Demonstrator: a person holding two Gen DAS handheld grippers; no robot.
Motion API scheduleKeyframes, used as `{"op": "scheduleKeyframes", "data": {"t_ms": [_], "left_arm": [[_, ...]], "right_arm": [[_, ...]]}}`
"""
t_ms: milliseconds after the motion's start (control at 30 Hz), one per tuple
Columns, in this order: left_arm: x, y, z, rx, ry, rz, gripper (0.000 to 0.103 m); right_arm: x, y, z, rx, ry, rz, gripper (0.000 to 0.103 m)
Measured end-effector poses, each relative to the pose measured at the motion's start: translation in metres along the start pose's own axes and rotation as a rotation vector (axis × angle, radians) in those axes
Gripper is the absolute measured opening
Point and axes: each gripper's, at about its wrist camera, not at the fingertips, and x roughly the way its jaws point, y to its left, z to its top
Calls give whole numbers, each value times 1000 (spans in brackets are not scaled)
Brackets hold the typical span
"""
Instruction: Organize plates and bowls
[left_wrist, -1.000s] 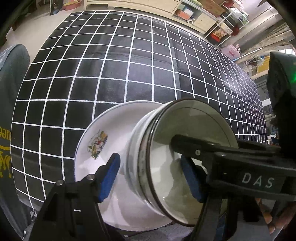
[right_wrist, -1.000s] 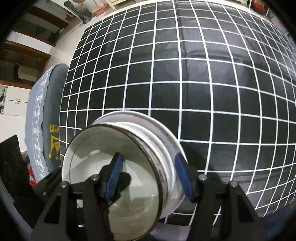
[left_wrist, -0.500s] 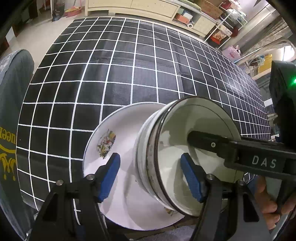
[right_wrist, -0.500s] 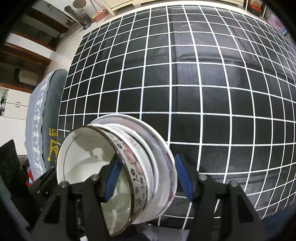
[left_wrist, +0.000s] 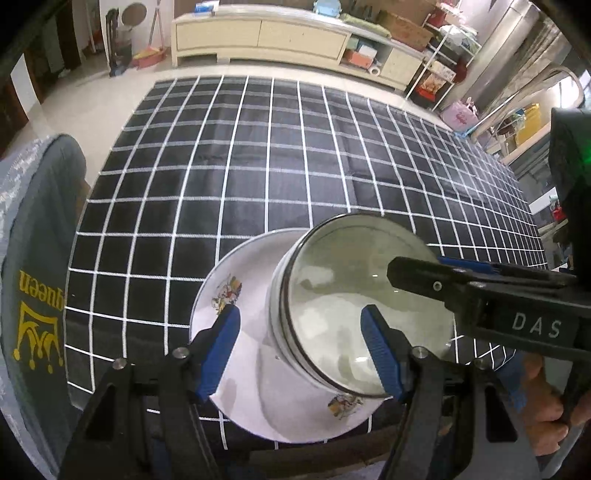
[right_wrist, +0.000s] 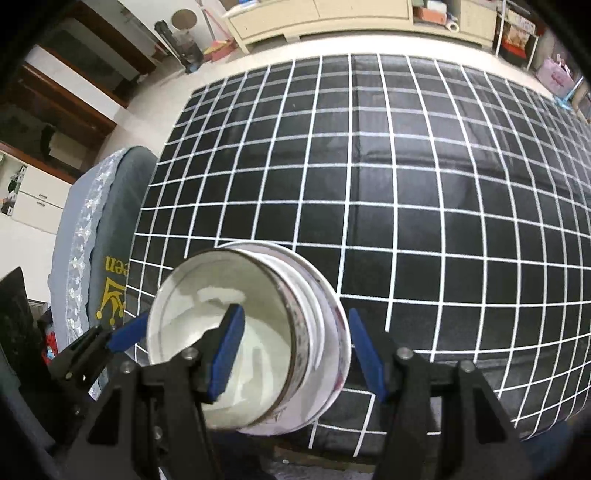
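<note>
A white plate with cartoon prints (left_wrist: 236, 325) lies at the near edge of the checked table (left_wrist: 280, 155). A stack of white bowls (left_wrist: 332, 295) stands on it; the top bowl has a dark rim. In the right wrist view the bowl stack (right_wrist: 236, 339) sits on the plate's rim (right_wrist: 332, 295). My left gripper (left_wrist: 301, 343) is open, its blue pads either side of the stack and above the plate. My right gripper (right_wrist: 291, 350) is open, straddling the stack's right wall, one pad inside the top bowl. I cannot tell if the pads touch it.
A grey chair back with a yellow crown print (left_wrist: 33, 295) stands left of the table. The black cloth with white grid lines stretches far beyond the dishes. A low cream cabinet (left_wrist: 273, 33) and shelves with boxes stand across the floor.
Both grippers have pulled back and up from the table, so the plate and bowl stack look smaller and more of the room shows. The stack stays on the plate.
</note>
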Motion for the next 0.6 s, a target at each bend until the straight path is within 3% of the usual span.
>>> {"op": "scheduleKeyframes", "data": {"t_ms": [233,367,600], "left_arm": [[-47,-25,-14,24,-115,10,66],[-76,-43,-32,37,-197,-20,66],[-114,-83,-69,132,-295,-3,66]], "right_arm": [[-48,-5,-22,-36,-123,-48,63],[-83,-10,-47,-68,-224,-80,63],[-133,-21,-95,-106,-371,-173,63]]}}
